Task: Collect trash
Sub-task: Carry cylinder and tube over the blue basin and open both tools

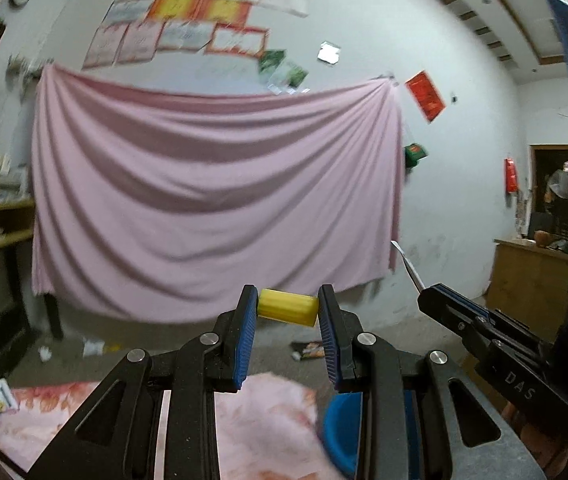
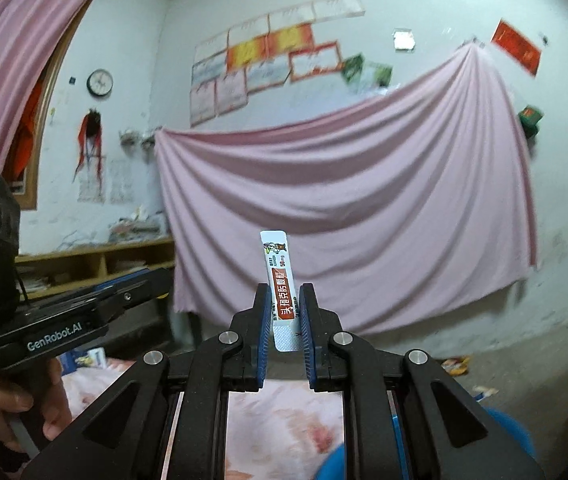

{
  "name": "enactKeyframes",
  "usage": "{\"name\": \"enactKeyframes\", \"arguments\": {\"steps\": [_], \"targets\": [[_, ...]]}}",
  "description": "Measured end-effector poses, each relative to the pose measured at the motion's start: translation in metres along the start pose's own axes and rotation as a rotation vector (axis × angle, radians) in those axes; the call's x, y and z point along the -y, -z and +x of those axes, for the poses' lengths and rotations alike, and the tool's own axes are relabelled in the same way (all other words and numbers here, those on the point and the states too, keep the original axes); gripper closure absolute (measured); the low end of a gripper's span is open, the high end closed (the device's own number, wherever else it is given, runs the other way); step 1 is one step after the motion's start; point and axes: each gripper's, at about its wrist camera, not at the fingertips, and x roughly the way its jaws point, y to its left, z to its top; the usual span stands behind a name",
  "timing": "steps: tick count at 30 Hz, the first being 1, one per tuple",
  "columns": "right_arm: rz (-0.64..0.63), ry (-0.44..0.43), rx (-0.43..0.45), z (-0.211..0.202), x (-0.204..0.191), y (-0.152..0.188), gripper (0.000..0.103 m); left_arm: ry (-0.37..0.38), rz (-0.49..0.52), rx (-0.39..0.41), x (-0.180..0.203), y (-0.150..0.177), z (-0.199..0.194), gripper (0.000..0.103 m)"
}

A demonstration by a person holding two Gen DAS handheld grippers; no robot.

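The left gripper (image 1: 287, 310) is pinching a yellow cylinder (image 1: 288, 307) and the right gripper (image 2: 284, 312) a medicine sachet (image 2: 282, 292), both lifted but not yet binned, while wrappers (image 1: 311, 350) are lying on the floor.

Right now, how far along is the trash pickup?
Two pieces are already off the surface: the left claw is shut on a yellow cylinder, and the right claw is shut on a long sachet. Both are held up in the air, not yet dropped anywhere. A blue container sits just below the claws. Still left: wrappers and white scraps on the floor.
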Motion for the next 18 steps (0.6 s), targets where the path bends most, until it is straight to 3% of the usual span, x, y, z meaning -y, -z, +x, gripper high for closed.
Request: {"name": "enactKeyframes", "arguments": {"steps": [9, 18], "targets": [[-0.006, 0.108, 0.073, -0.040, 0.029, -0.008, 0.091, 0.083, 0.039, 0.028, 0.071, -0.002, 0.005, 0.077], [-0.002, 0.188, 0.044, -0.057, 0.057, 0.000, 0.091, 0.139, 0.055, 0.007, 0.115, 0.001, 0.018, 0.077]]}}
